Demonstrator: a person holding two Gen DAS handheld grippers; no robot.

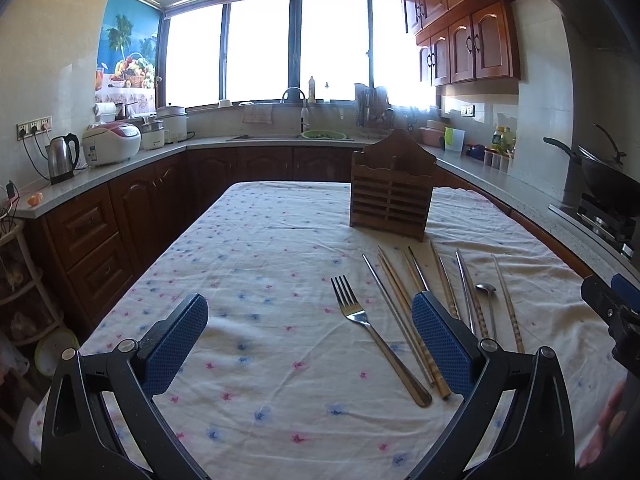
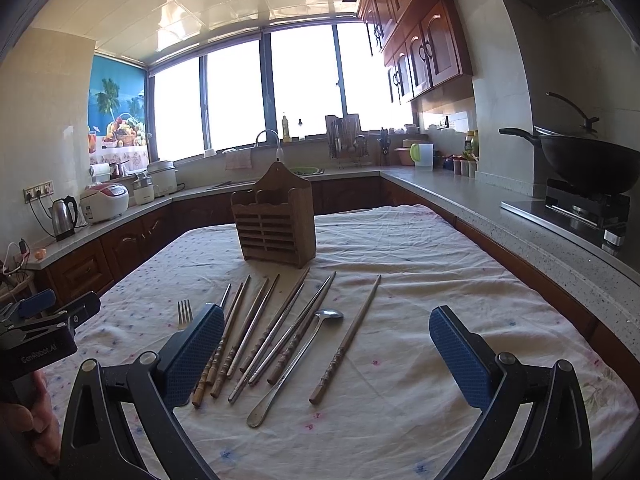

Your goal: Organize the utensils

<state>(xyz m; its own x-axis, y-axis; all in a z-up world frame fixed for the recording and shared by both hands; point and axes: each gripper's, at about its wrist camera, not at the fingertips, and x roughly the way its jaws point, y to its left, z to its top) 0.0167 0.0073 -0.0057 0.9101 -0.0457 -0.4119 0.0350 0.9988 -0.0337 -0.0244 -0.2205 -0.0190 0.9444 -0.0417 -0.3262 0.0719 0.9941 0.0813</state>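
Observation:
A wooden utensil holder [image 1: 390, 196] [image 2: 276, 220] stands upright on the clothed table. In front of it lie a steel fork [image 1: 360, 320] [image 2: 184, 312], a long steel spoon [image 2: 300, 356] [image 1: 489, 304] and several wooden and metal chopsticks [image 2: 256, 336] [image 1: 404, 320], side by side. My left gripper [image 1: 310, 344] is open and empty above the cloth, with the fork between its fingers' line. My right gripper [image 2: 326, 356] is open and empty above the chopsticks and spoon. The right gripper shows at the left wrist view's right edge [image 1: 612, 304]; the left gripper shows at the right wrist view's left edge [image 2: 48, 320].
The table [image 1: 260, 280] wears a white cloth with pink and blue flowers. Kitchen counters [image 2: 500, 216] surround it, with a kettle [image 1: 62, 158], rice cookers [image 1: 112, 142], a sink [image 1: 292, 136] and a wok on a stove [image 2: 588, 164] to the right.

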